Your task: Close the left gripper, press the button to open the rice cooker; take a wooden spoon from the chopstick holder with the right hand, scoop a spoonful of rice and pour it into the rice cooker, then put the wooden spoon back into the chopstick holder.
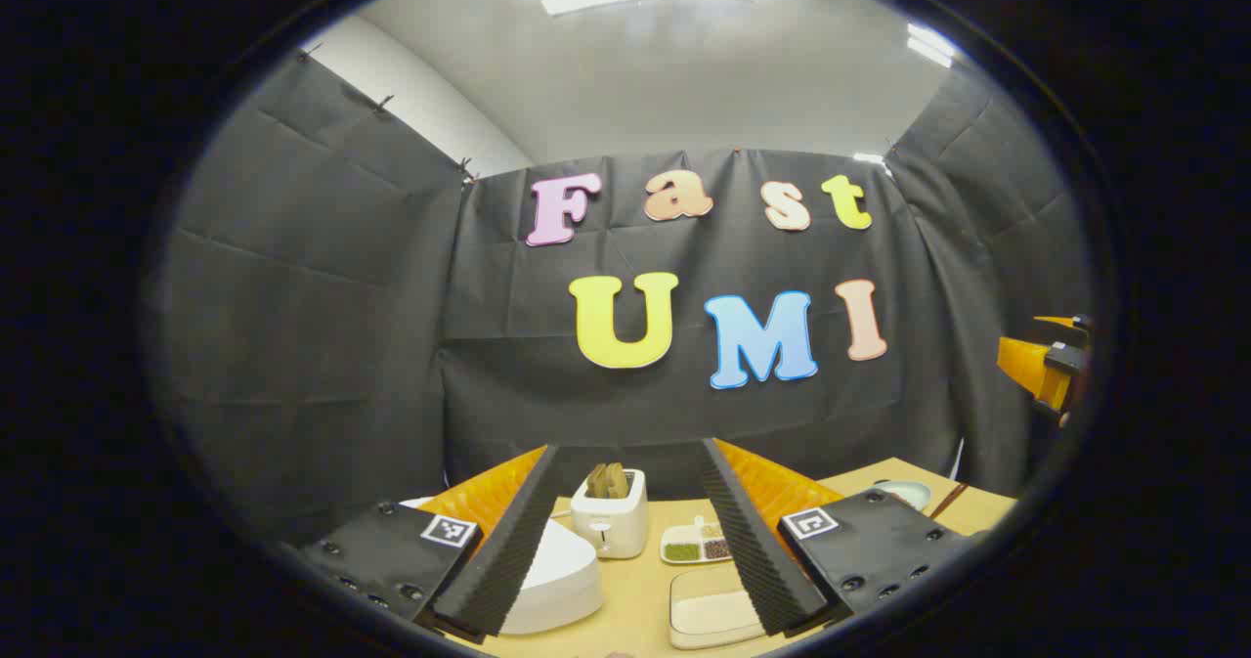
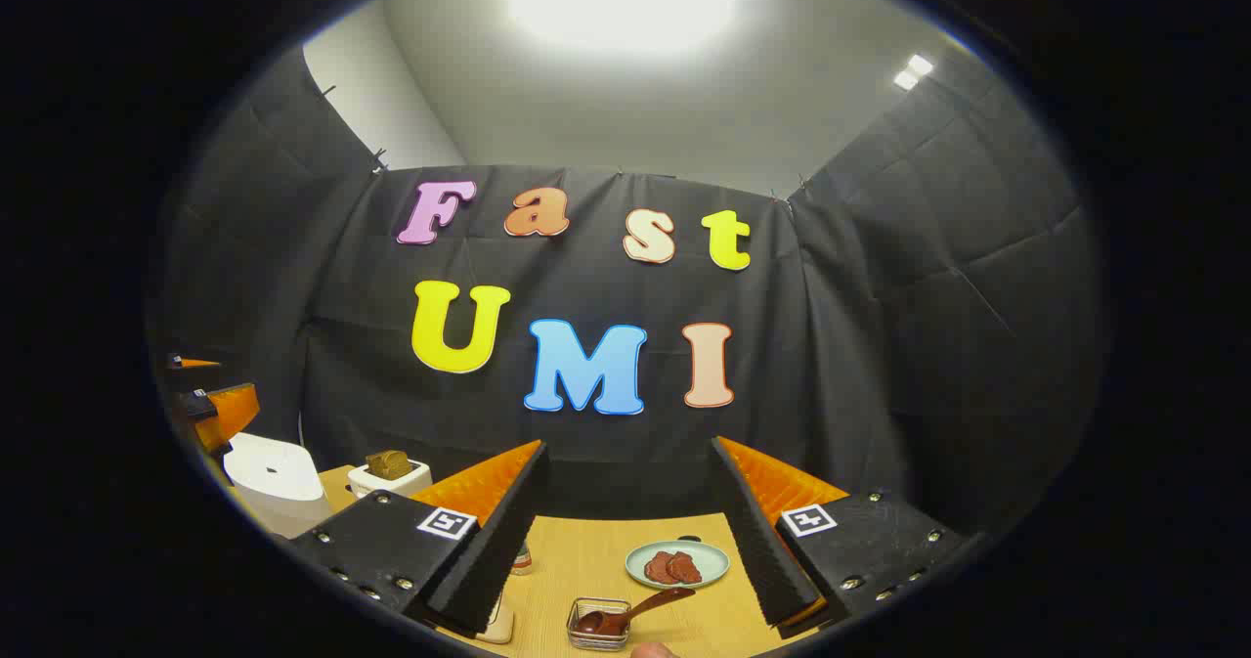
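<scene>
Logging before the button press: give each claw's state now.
Left claw: open, holding nothing.
Right claw: open, holding nothing.

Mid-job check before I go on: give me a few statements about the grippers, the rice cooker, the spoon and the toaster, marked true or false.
1. The left gripper is shut. False: its jaws stand wide apart.
2. The rice cooker has its lid down. True.
3. The right gripper holds the wooden spoon. False: the spoon lies in the small wire holder, untouched.
4. The toaster has bread in its slots. True.
5. The green plate is empty. False: dark red slices lie on it.
</scene>
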Motion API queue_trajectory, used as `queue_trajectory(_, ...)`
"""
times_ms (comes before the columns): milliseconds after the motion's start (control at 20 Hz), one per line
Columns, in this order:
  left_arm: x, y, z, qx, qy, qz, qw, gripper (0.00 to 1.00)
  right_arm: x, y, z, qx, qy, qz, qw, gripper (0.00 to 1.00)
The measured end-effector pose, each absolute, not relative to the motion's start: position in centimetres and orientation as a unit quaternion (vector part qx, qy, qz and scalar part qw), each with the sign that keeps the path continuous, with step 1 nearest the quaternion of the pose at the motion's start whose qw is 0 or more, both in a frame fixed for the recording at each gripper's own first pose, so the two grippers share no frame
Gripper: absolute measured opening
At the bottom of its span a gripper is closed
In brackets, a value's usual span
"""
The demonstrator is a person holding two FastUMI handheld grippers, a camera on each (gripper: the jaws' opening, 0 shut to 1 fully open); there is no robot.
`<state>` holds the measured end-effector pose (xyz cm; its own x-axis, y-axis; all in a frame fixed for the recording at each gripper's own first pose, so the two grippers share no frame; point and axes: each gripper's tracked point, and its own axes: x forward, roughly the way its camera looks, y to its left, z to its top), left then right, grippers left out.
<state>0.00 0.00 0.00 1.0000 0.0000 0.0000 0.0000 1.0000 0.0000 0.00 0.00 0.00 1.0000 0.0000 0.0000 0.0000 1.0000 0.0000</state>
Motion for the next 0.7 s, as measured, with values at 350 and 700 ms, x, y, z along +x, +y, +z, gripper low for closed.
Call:
queue_trajectory(350, 0.0, -0.3, 0.2, 0.007, -0.001, -0.001, 1.0, 1.0, 0.1, -0.8, -0.5, 0.004, 0.01, -0.006, 1.0, 0.98)
queue_trajectory(700, -0.2, -1.0, 0.6, 0.013, -0.008, -0.006, 1.0, 0.98, 0.0, -1.1, -0.1, 0.003, 0.008, -0.008, 1.0, 0.98)
